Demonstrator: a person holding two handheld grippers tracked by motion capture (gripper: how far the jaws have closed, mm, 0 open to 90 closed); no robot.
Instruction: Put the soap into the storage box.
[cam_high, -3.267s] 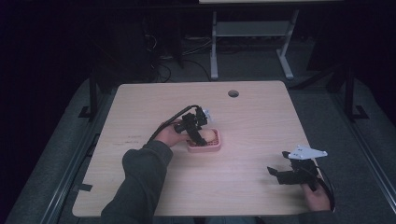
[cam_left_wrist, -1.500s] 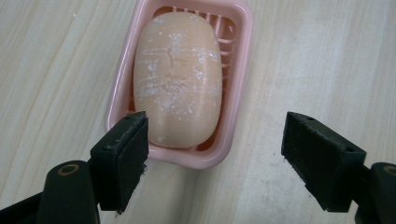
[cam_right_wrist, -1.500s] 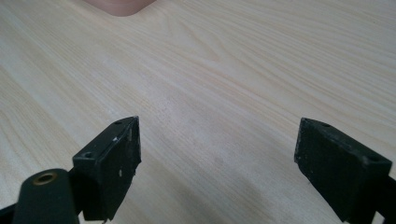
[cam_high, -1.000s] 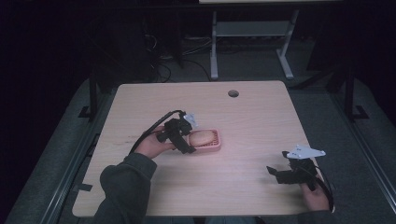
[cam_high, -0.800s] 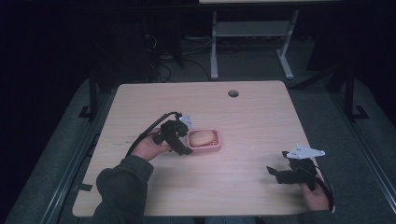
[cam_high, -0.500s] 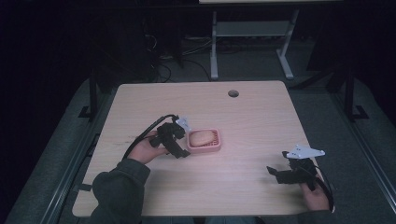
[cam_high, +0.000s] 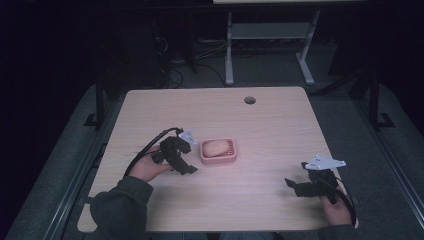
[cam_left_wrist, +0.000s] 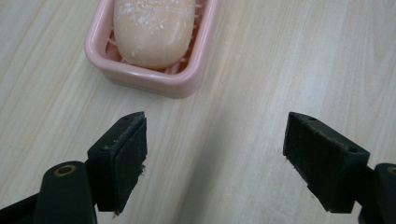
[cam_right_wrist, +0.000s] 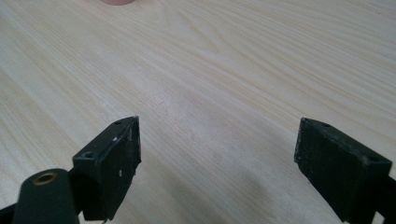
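A pink soap dish (cam_high: 219, 151) sits near the middle of the wooden table (cam_high: 215, 115), with a pale peach bar of soap (cam_high: 214, 147) lying in it. My left gripper (cam_high: 186, 167) is just left of the dish, open and empty, low over the table. In the left gripper view the dish (cam_left_wrist: 154, 79) and soap (cam_left_wrist: 152, 28) lie a short way beyond the jaws of my left gripper (cam_left_wrist: 215, 158). My right gripper (cam_high: 295, 186) rests open near the front right corner, with bare wood between the jaws of my right gripper (cam_right_wrist: 219, 163).
A round cable hole (cam_high: 249, 100) is in the table's far side. Behind the table stands a white metal frame (cam_high: 265, 45) on dark floor. The dish's pink edge (cam_right_wrist: 119, 2) peeks in at the top of the right gripper view.
My left gripper has let go over the dish and drawn back left and toward the person, leaving the soap in the dish. The right gripper has stayed put.
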